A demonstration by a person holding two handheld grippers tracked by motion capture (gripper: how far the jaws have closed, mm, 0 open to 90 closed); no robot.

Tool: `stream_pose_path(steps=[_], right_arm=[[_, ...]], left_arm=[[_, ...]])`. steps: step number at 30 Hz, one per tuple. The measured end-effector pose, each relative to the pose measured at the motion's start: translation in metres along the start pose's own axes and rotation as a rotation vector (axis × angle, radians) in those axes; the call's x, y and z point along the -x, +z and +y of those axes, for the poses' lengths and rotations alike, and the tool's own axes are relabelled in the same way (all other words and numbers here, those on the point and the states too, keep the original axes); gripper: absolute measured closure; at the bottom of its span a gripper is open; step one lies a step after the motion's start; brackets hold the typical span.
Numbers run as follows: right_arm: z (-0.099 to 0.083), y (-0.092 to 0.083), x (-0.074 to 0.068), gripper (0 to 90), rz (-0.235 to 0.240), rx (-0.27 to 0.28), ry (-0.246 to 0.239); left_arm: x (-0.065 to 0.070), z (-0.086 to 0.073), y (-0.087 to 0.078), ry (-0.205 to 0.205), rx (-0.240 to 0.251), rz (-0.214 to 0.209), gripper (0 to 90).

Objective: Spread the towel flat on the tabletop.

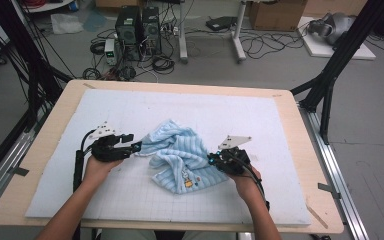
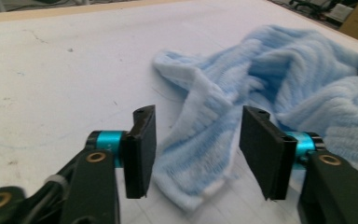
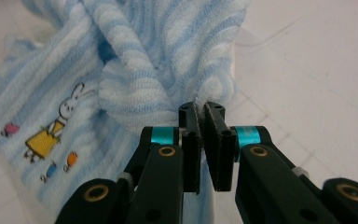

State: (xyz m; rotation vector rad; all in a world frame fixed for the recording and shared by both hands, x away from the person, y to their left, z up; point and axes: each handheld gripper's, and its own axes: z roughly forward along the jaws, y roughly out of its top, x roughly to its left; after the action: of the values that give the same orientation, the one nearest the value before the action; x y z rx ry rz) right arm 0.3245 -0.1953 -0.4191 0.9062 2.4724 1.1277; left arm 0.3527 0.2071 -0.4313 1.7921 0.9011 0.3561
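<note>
High view, towel: a crumpled light-blue and white striped terry towel [image 1: 180,157] is lying near the middle of the worktop [image 1: 290,150], which is a pale wooden board with a white gridded mat [image 1: 130,200] covering most of it. A little cartoon print is showing on the near corner of the cloth.
High view, left gripper: the black two-jaw left gripper [image 1: 132,146] is sitting just at the towel's left edge, with the person's left hand [image 1: 97,167] wrapped around its body and the grey three-cornered plate on top.
High view, right gripper: the black right gripper [image 1: 214,160] is nosing into the towel's right side, right hand [image 1: 245,182] behind it.
Left gripper view: the jaws are standing apart, not pinching anything. A fluffy folded flap of the towel [image 2: 205,140] is lying on the mat between and a bit beyond them, pads not pressing on it as far as I can see. The rest of the cloth is piling up toward the right.
Right gripper view: the jaws are closed tight on a bunched fold of the towel [image 3: 168,70], with fabric squeezed between the pads right at the tips. The rabbit picture in a yellow dress [image 3: 56,126] is lying flat on the mat to the left of the gripper.
Background, high view: computer towers [image 1: 137,27] and tangled cables are sitting on the floor beyond the worktop.
</note>
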Motion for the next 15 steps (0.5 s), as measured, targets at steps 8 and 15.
stream_pose_path(steps=[8,15], right_arm=[[-0.014,-0.010,0.000,68.8,-0.006,0.052,0.031],[-0.016,-0.017,0.008,51.2,-0.038,0.111,0.093]], left_arm=[[0.002,0.011,0.045,0.035,-0.155,0.041,36.0],[0.007,0.011,0.060,0.173,-0.249,0.063,81.3]])
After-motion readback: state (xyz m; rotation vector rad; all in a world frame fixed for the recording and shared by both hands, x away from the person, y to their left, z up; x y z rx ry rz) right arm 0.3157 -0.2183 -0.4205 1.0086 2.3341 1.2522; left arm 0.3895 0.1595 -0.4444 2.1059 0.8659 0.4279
